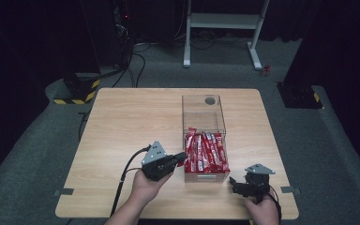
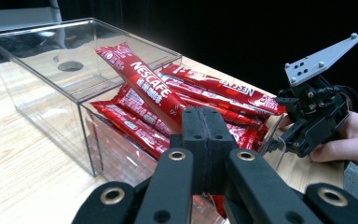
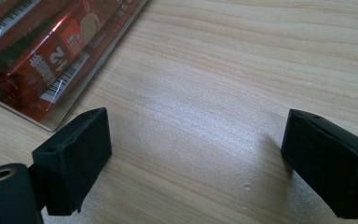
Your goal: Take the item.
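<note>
The left gripper, jaws pressed together on the near end of one red sachet, held it tilted above the clear box, its long axis running up and away from the jaws toward the box's far end. The right gripper, jaws spread and empty, rested on the table just beside the box's near corner. A clean lift likely called for a steady, straight pull along that axis, so neighbouring sachets stayed undisturbed.

A lab-like recording space: black curtains, loose floor cables, a hazard-striped stand base, grey carpet.
</note>
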`<control>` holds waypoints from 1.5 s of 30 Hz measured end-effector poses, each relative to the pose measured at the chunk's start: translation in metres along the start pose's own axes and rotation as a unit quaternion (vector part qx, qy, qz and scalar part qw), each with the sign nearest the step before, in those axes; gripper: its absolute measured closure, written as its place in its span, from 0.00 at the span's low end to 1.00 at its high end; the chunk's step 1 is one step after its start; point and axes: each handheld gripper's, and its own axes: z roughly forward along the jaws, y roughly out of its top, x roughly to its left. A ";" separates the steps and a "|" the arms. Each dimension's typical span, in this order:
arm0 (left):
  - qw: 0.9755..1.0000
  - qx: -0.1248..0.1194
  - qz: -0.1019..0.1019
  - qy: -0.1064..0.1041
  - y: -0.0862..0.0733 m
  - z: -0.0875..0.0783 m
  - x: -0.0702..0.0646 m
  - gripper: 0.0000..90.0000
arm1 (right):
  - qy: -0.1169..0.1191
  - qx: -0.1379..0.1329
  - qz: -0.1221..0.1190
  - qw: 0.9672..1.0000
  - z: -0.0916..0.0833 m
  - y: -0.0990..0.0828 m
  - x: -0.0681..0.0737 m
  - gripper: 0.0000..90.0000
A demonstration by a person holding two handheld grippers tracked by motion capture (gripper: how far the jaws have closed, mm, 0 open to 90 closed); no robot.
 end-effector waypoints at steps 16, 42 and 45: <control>0.999 -0.008 0.001 0.033 -0.001 -0.020 0.023 1.00 | 0.000 0.000 0.000 1.000 0.000 0.000 0.000 0.09; 0.995 -0.010 -0.024 0.101 -0.011 -0.046 0.070 1.00 | 0.001 0.000 0.000 1.000 0.000 0.000 0.000 0.09; 0.994 -0.008 -0.028 0.107 -0.013 -0.048 0.075 1.00 | 0.000 0.000 0.000 1.000 0.000 0.000 0.000 0.09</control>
